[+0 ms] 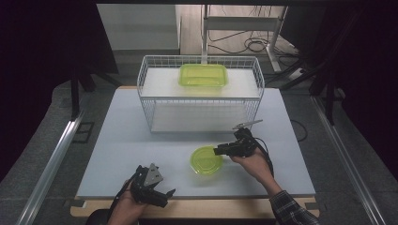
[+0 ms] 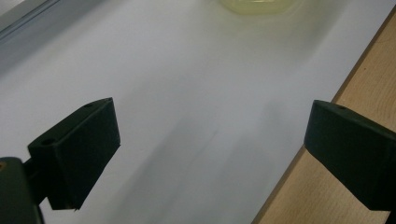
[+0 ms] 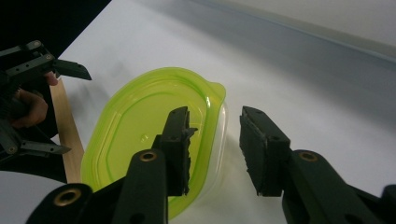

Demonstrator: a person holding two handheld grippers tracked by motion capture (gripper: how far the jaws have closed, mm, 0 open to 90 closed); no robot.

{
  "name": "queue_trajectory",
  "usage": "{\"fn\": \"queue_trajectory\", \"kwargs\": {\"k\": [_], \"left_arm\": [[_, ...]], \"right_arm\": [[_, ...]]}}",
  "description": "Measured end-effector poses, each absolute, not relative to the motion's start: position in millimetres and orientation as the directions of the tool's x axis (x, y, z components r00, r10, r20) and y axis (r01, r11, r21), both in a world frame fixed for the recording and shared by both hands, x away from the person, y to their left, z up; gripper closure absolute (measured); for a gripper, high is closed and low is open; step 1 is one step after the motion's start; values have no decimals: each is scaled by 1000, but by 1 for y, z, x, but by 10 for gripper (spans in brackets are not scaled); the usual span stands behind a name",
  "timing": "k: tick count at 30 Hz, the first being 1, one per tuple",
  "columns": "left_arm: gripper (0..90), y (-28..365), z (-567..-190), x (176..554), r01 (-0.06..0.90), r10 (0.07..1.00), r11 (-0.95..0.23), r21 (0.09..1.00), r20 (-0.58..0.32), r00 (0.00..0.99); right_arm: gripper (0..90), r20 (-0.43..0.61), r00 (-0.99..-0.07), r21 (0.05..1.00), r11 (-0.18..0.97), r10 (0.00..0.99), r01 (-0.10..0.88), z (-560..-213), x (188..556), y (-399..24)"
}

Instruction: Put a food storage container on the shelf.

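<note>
A round, clear green container with a lid (image 1: 206, 160) (image 3: 140, 135) lies on the white table top (image 1: 122, 140), right of centre near the front. My right gripper (image 1: 218, 151) (image 3: 215, 119) reaches in from the right and straddles its near rim. One jaw is over the lid and the other outside the wall, with a gap still showing, so it is open. My left gripper (image 1: 166, 198) (image 2: 210, 126) rests at the table's front edge, open and empty. The container's edge (image 2: 257, 5) shows far ahead of the left gripper.
A white wire rack (image 1: 145, 101) stands at the back of the table, with a rectangular green container (image 1: 203, 75) on its top shelf. A wooden strip (image 2: 355, 84) runs along the table's front edge. The left gripper (image 3: 77, 112) shows beyond the lid.
</note>
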State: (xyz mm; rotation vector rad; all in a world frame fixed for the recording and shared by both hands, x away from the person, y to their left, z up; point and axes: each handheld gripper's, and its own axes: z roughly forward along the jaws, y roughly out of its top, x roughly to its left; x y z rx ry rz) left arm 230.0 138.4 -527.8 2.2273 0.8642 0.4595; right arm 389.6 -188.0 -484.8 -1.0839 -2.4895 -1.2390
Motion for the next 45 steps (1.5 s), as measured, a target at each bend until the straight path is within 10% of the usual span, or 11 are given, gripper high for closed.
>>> {"fn": "queue_trajectory", "kwargs": {"k": [12,45], "left_arm": [[36,138,-528,230,449,694,-538,713,72,717],[37,138,-528,230,448,694,-538,714,74,716]], "right_arm": [[794,545,-673,559,380,501,737,-492,400,-186],[840,638,-629,569,278,445,774,-476,393,-197]]}}
